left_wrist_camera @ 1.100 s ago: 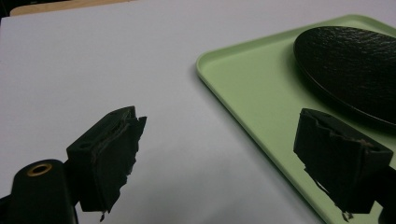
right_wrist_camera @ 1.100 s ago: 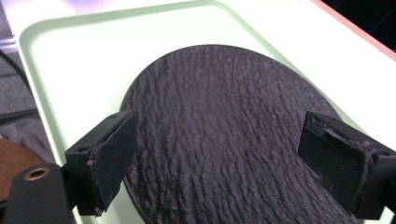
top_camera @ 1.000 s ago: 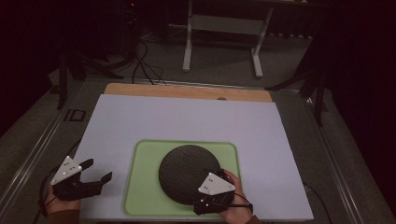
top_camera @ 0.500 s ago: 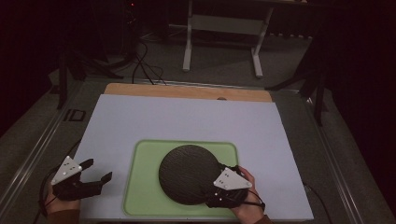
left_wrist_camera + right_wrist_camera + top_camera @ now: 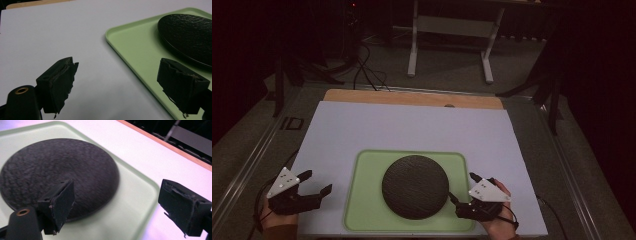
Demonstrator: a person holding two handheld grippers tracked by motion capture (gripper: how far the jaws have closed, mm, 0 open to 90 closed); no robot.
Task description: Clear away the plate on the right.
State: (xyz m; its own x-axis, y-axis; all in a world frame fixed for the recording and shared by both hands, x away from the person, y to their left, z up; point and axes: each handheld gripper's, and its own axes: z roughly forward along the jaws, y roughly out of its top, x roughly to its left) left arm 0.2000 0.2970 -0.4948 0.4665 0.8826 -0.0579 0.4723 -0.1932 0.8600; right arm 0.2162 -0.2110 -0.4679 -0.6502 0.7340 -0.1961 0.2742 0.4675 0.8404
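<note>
A dark round plate sits on a pale green tray, and the tray lies on the white sheet that covers the table, toward the person's edge of it. The plate is a disc, so it has no long axis and points no way in particular; it lies flat, with its textured face up. It sits nearer the tray's right side than its left, leaving a wider band of bare green on the left. The tray itself is the long thing here: a rounded rectangle, its long side running left to right across the table, square with the sheet's edges.

The right gripper is at the tray's near right corner, held in a hand, its jaws wide apart and empty. In the right gripper view one jaw hangs over the plate's rim and the other over the white sheet just past the tray's edge, with the tray's rim between them. I cannot tell whether the jaw touches the plate.

The left gripper is over the bare sheet to the left of the tray, well clear of the plate, its jaws also wide apart and holding nothing. In the left gripper view one jaw is over the sheet and the other over the tray's edge, with the plate beyond it.
</note>
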